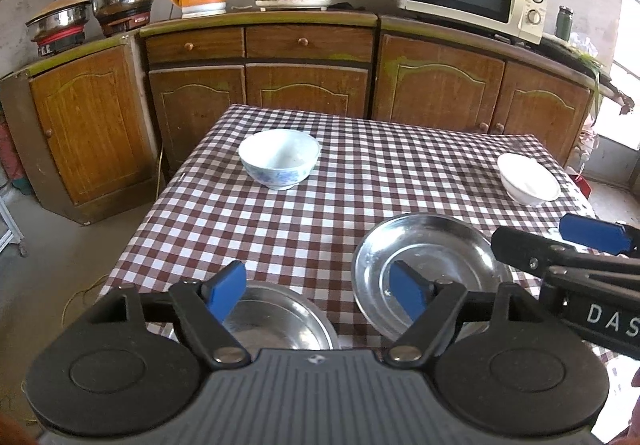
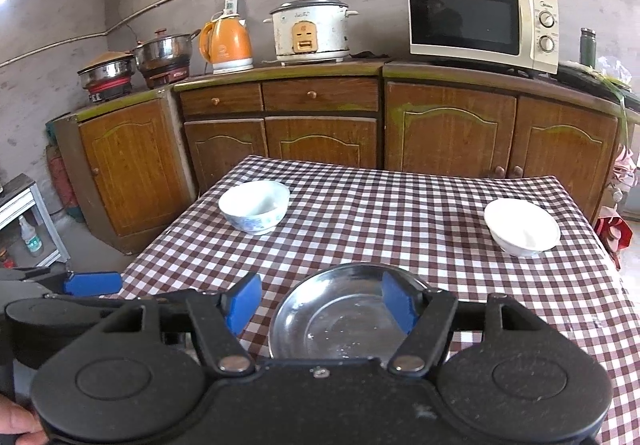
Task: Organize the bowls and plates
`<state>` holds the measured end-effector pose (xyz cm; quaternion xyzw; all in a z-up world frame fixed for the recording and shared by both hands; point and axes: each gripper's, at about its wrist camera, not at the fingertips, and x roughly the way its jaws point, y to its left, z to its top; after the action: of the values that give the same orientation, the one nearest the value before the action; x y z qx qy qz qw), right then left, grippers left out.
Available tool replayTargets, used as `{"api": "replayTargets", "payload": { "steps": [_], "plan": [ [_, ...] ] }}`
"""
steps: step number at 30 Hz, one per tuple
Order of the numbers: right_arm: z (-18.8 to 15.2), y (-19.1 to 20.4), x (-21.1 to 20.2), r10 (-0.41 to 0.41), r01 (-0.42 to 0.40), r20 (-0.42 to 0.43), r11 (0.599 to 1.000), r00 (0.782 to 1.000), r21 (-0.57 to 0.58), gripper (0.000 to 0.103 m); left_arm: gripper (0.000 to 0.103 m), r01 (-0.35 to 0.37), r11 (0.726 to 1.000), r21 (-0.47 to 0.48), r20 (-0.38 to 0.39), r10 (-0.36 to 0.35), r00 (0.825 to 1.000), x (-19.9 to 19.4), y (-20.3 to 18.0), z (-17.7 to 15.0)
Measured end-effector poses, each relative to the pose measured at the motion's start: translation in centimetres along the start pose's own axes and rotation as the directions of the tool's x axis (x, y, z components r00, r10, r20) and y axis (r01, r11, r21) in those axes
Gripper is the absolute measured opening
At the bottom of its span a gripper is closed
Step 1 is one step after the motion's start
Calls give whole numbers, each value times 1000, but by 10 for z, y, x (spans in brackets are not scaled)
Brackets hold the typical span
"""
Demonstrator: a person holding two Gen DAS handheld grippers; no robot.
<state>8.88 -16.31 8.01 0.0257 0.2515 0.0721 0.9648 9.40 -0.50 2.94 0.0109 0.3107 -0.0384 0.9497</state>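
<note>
Both grippers open over two steel plates, bowls far ahead

Nothing is being held: the left gripper [image 1: 316, 295] and the right gripper [image 2: 322, 303] are both being kept with jaws spread and empty. One steel plate [image 1: 280, 319] is lying just ahead of and below the left gripper, partly hidden by its body; a second steel plate [image 2: 340, 309] is lying directly under the right gripper, its right pad [image 2: 396, 301] overlapping the rim in view, contact cannot be told. The plates are round, so no long axis is being offered. The patterned bowl [image 1: 280, 157] is sitting well ahead of the left gripper, which is judged nearer to it; the white bowl [image 2: 522, 227] is sitting ahead-right of the right gripper. The near plate is being shown only by the left wrist view; in the right wrist view it is hidden. All are resting on the checked tablecloth [image 2: 380, 213]
</note>
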Motion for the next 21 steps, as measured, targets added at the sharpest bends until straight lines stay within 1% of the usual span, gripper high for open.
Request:
{"api": "replayTargets", "payload": {
  "steps": [21],
  "plan": [
    [8,-25,-9,-33,32,24,999,999,16,80,84,18,1000,24,13,-18,1000,2,-24,10]
  ]
}}
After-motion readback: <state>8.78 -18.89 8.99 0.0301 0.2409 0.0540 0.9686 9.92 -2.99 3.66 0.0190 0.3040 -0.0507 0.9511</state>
